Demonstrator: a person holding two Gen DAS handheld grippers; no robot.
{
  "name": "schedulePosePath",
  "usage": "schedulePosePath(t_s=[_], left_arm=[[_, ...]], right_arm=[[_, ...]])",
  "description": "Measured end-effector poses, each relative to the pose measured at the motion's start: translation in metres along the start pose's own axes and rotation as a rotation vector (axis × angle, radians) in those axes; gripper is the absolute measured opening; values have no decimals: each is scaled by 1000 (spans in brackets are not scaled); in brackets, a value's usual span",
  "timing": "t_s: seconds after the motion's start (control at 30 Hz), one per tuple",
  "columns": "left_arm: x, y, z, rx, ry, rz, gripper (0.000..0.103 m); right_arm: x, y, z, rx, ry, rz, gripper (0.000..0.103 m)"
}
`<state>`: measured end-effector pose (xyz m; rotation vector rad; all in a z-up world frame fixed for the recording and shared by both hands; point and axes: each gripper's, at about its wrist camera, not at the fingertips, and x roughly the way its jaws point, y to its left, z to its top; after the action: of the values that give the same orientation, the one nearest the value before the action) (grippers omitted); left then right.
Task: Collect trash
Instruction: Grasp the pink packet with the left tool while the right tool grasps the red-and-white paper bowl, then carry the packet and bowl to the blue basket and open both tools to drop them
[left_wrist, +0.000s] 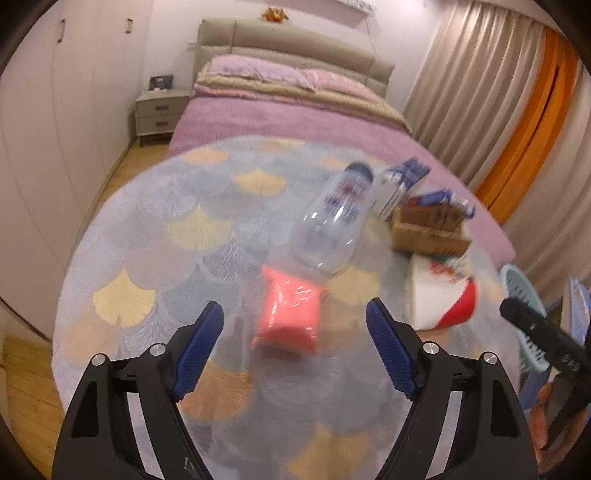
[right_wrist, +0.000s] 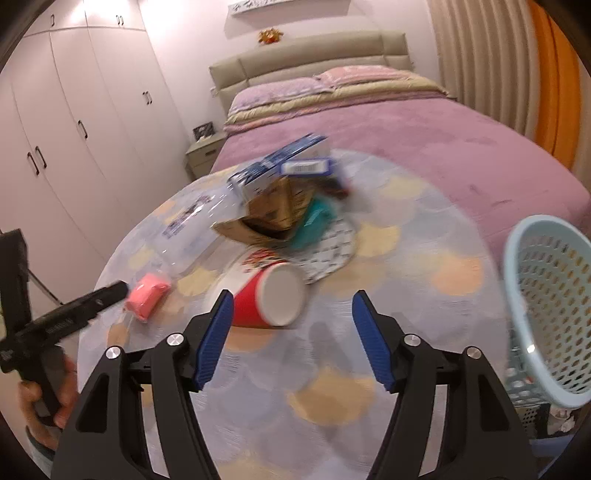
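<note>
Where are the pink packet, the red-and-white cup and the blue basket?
pink packet (left_wrist: 286, 314), left wrist view, middle of its wrapper.
red-and-white cup (right_wrist: 282, 295), right wrist view, its white base.
blue basket (right_wrist: 546, 314), right wrist view, perforated inner wall.

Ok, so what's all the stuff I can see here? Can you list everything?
bottle: 1, clear with dark cap, lying on the table
pink pack: 1, pink, on the table by the bottle's base
cup: 1, red and white, on its side on the table
brown box: 1, brown, middle of the table
blue boxes: 2, blue and white, on and behind the brown box
basket: 1, light blue, right of the table
table: 1, round, fan-pattern cloth
bed: 1, purple cover, behind the table
left hand-held gripper: 1, black, blue pads, open
right hand-held gripper: 1, black, blue pads, open
</note>
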<state>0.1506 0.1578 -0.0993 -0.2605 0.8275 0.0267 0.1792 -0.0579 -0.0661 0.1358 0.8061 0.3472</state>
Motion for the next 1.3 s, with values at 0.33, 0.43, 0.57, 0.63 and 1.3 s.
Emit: schedulePosePath(t_s=[0.33,0.43,0.57,0.63,1.3], left_arm=[[28,-8,-9,95,40,92,56],[24,-6,-13,101,11,128,42],[17,8,-13,26,-10,51,38],[17,10,-13,15,-13,38,38],[10,-12,-15,57,-33,-2,37]], right_arm=[[44,35,5,25,85,-40,81],[58,40,7,51,109,-47,81],[76,46,6,74,134,-90,81],[84,48,6,89,137,-123,82],[48,35,-13,27,62,-189,73]])
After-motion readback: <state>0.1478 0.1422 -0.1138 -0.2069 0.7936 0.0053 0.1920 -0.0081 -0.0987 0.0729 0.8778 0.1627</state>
